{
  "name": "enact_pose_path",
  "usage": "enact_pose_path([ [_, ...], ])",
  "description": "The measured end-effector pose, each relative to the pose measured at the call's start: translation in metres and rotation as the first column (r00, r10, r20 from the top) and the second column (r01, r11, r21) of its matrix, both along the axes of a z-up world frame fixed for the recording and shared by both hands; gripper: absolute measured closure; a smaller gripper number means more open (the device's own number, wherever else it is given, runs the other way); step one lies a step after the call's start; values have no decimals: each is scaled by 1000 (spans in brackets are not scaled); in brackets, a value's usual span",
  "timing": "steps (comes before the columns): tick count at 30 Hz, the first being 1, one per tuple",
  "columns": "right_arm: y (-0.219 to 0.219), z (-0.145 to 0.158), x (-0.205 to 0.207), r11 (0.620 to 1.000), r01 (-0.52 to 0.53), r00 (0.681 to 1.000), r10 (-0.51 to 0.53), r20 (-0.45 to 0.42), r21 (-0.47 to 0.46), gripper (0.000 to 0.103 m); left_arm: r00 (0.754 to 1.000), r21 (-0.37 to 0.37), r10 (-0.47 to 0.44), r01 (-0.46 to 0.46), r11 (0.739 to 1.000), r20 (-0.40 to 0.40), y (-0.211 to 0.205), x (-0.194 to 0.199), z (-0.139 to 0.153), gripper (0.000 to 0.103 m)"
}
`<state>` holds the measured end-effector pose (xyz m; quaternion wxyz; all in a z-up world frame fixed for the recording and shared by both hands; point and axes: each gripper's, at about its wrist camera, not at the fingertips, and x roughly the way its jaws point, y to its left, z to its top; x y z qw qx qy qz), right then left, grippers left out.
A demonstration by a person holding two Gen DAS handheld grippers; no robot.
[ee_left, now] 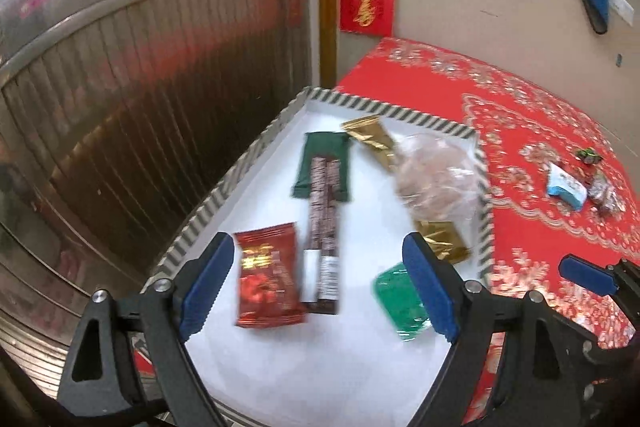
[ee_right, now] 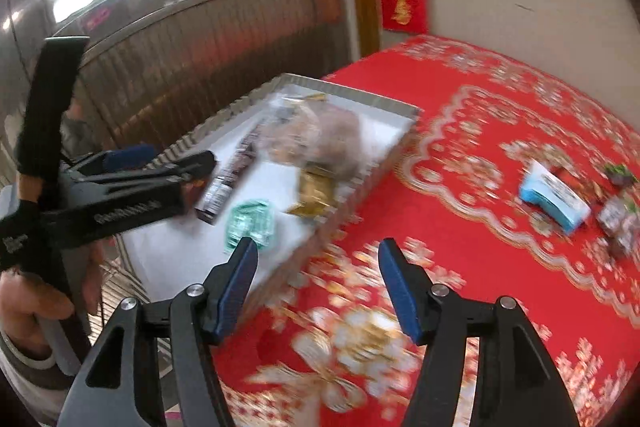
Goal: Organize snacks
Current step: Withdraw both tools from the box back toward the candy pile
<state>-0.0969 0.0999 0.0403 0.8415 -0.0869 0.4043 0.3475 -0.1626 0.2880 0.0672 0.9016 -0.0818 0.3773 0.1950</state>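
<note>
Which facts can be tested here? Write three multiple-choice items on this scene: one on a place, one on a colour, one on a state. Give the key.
1. The light blue packet lies:
A) on a chair
B) on the red tablecloth
C) on the floor

2. In the striped tray, the packet by the left finger of the left tool is:
A) red
B) purple
C) yellow

3. The left tool is:
A) open and empty
B) shut on a packet
C) shut on the tray rim

Key:
1. B, it sits on the cloth outside the tray.
2. A, the red packet lies there.
3. A, its fingers stand wide apart, gripping nothing.
</note>
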Motion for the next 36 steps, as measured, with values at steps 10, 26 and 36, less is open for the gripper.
enact_pose_path([
  [10, -101, -5, 13, 977, 215, 976, -214, -25, 15, 40, 991, -63, -132, 132, 989, 12, -62, 31, 6, 16],
  [26, -219, 3, 46, 922, 382, 923, -384, -7, -66, 37, 958, -197, -282, 267, 943, -48, -179, 113, 2, 11],
  [36, -256, 4, 46, 911, 411, 910, -408, -75, 34, 37, 974, -213, -172, 139, 967, -146, -224, 208, -26, 11],
])
